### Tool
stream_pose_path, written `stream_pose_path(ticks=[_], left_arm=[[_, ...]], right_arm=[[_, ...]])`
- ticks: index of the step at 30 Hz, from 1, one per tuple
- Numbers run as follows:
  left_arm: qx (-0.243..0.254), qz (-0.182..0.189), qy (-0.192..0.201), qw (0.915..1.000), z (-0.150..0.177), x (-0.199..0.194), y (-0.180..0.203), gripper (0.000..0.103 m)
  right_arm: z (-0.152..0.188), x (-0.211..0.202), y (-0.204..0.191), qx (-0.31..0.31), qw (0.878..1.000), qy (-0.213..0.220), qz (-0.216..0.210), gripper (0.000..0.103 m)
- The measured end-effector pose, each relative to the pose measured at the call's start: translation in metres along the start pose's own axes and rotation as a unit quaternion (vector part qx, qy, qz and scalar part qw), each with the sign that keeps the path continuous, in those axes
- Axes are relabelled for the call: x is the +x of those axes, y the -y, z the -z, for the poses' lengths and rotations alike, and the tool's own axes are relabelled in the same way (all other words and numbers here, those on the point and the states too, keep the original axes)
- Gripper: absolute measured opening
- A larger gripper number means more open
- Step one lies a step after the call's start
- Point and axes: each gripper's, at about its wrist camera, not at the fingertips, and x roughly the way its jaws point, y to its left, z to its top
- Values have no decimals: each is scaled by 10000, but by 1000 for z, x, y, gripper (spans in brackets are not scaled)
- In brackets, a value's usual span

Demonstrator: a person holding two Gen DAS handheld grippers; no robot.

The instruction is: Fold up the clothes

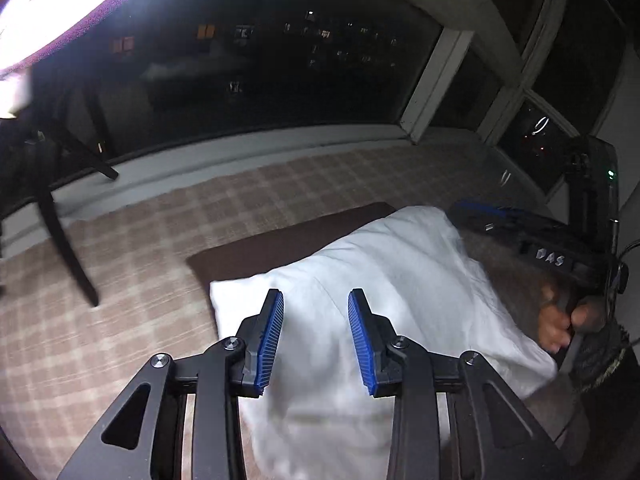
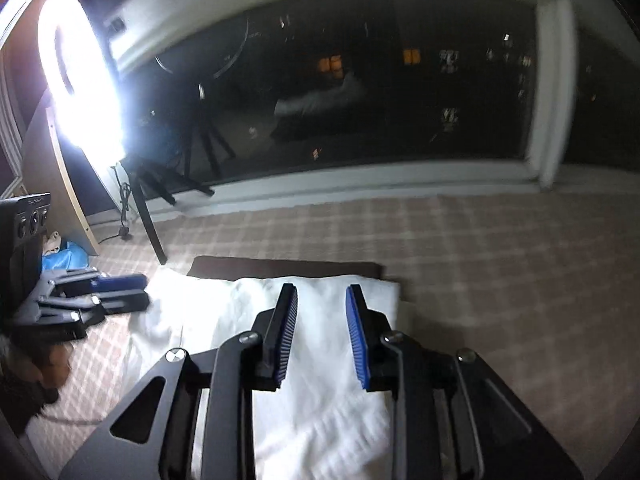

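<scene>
garment point(image 2: 320, 380): on the blanket point(image 2: 500, 280)
folded cloth point(image 2: 288, 267): behind garment, partly under it
ring light point(image 2: 80, 76): far left of garment

The white folded cloth garment point(image 1: 360, 280) runs off the bottom edge in both views, its near end unseen. The flat dark brown item point(image 2: 288, 268) beneath shows only a far strip, perhaps another garment. The bright ring light point(image 2: 80, 80) is overexposed.
</scene>
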Motion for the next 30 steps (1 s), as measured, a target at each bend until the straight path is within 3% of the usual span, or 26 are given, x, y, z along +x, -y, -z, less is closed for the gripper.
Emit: stream_pose_path(ticks=[1,5,7,11,18,23,28,30], left_arm=[[33,-41,50,10000,-3,1,2,32],[-125,-88,-60,9999,-2,12,-13,32],[-253,-88,-26,9996,-3,1,-21,30],[-121,54,177,9998,1,-37,-14,33],[471,529,-202,9973,37,-48,40,42],[423,451,-862,9944,72,-35,44,41],[747,92,-831,9937,106,-104,43,48],[772,-1,-791,9939,122,-131,41,61]], right_arm=[[1,16,5,81,9999,-127,-14,25],[13,61,33,295,9936,-867,665,19],[11,43,41,493,9944,-708,606,20],[11,-12,19,189,9960,-337,800,22],[69,-60,-41,-276,9950,-528,802,31],[125,-63,-52,-101,9894,-1221,786,31],[145,-124,-56,245,9883,-1190,916,32],[150,-151,-61,422,9886,-1045,998,36]])
